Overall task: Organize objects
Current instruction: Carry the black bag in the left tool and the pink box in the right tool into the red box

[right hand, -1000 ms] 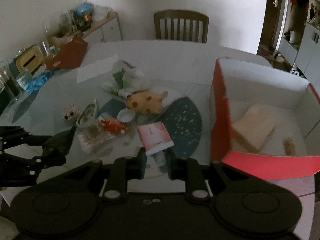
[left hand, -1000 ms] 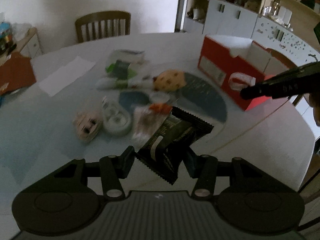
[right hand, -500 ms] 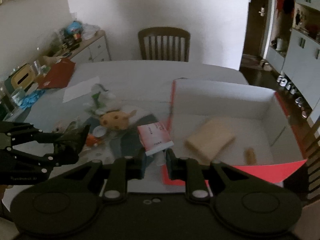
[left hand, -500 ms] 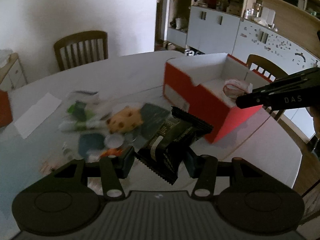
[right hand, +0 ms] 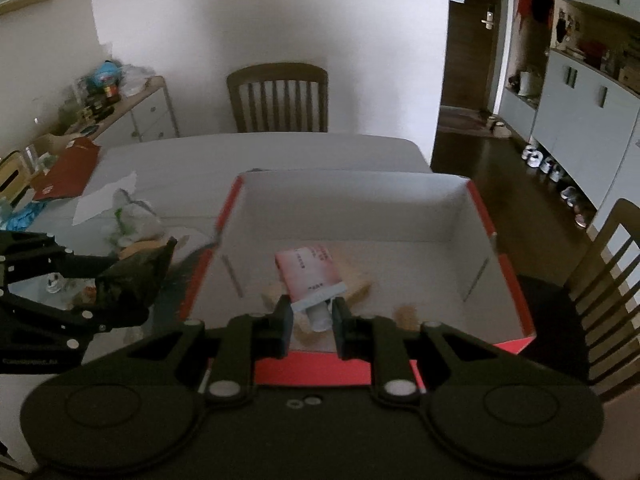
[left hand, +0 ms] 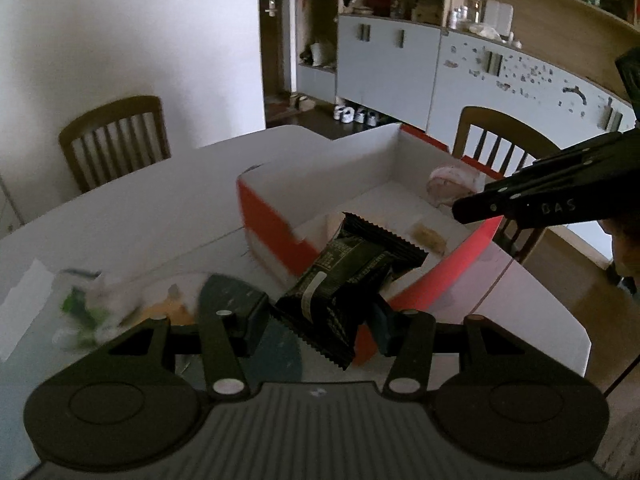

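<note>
White table [right hand: 280, 152], red open box [right hand: 516, 280] on it, blurred clutter [right hand: 128, 220] beside, white paper [right hand: 104, 198]

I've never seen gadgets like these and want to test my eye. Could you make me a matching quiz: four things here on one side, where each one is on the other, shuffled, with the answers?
Things:
1. black snack packet
2. pink tube
3. red box
4. beige block

Places:
A. lying on the floor of the box
B. clamped in the right gripper
C. standing open on the table
D. clamped in the left gripper

Pairs: 1-D, 2-B, 3-C, 4-A
</note>
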Action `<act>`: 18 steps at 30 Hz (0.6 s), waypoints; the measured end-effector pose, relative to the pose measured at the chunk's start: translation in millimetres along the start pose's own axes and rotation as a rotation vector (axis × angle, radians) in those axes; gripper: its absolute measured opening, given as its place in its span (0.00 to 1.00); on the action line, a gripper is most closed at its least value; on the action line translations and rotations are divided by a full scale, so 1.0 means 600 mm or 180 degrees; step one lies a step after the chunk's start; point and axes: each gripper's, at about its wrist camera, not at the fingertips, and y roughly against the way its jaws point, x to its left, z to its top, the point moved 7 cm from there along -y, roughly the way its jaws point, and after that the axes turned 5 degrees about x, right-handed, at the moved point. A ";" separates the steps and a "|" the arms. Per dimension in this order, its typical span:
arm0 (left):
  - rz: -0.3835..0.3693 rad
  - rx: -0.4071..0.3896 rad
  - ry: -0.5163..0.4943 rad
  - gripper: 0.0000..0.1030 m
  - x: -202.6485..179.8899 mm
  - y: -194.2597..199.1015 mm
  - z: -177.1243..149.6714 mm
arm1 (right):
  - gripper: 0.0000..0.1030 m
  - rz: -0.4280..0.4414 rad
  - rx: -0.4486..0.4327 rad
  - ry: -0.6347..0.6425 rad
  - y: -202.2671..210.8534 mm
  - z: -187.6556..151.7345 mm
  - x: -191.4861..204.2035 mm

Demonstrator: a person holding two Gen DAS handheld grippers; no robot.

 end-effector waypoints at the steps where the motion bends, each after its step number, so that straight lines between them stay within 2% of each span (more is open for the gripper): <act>1: -0.0004 0.0011 -0.0014 0.50 -0.007 -0.008 0.009 | 0.19 -0.0014 -0.0001 -0.0011 -0.002 0.001 -0.009; 10: -0.0026 0.0079 -0.0141 0.50 -0.051 -0.072 0.084 | 0.19 -0.0164 0.0001 -0.0059 -0.025 0.016 -0.087; 18: 0.0013 0.0370 -0.0078 0.50 -0.064 -0.149 0.122 | 0.20 -0.0270 0.0168 0.0021 -0.081 0.024 -0.122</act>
